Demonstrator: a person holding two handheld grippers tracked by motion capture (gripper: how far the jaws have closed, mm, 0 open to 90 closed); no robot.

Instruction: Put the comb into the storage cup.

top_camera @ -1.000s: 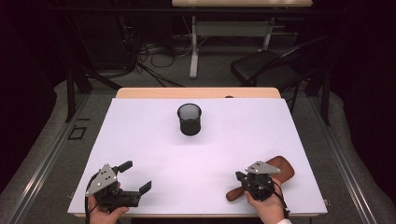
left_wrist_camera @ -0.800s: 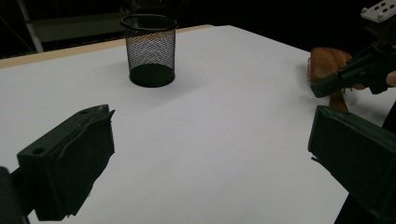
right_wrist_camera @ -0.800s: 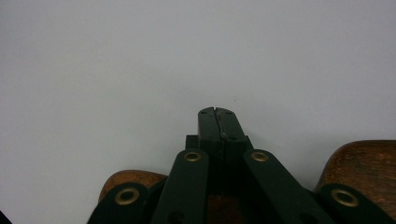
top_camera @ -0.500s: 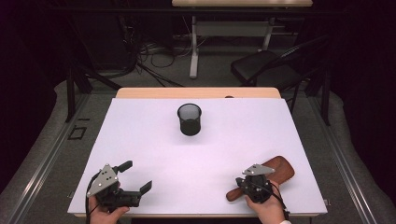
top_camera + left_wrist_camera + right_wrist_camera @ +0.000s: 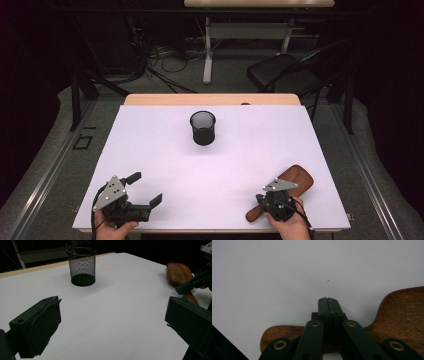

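Observation:
A wooden hairbrush [image 5: 296,179] lies at the near right of the white table top [image 5: 150,140], head away from me, handle toward the front edge. My right gripper [image 5: 263,201] hovers over the handle, pointing down. In the right gripper view the jaw tips [image 5: 327,301] meet with nothing between them, and the brush [image 5: 404,315] runs across underneath. My left gripper [image 5: 145,187] rests at the near left, its jaws wide apart and empty [image 5: 112,322]. A black mesh cup [image 5: 202,128] stands upright in the far middle, also seen as the cup [image 5: 81,266] from the left gripper.
A wooden strip [image 5: 210,99] edges the table's far side. Beyond it on the floor are a black chair [image 5: 287,75], cables and a desk frame. From the left gripper view the hairbrush [image 5: 178,273] lies far right with the other gripper over it.
The right gripper has edged slightly toward the near edge over the brush handle. The left gripper, the cup and the brush have stayed put.

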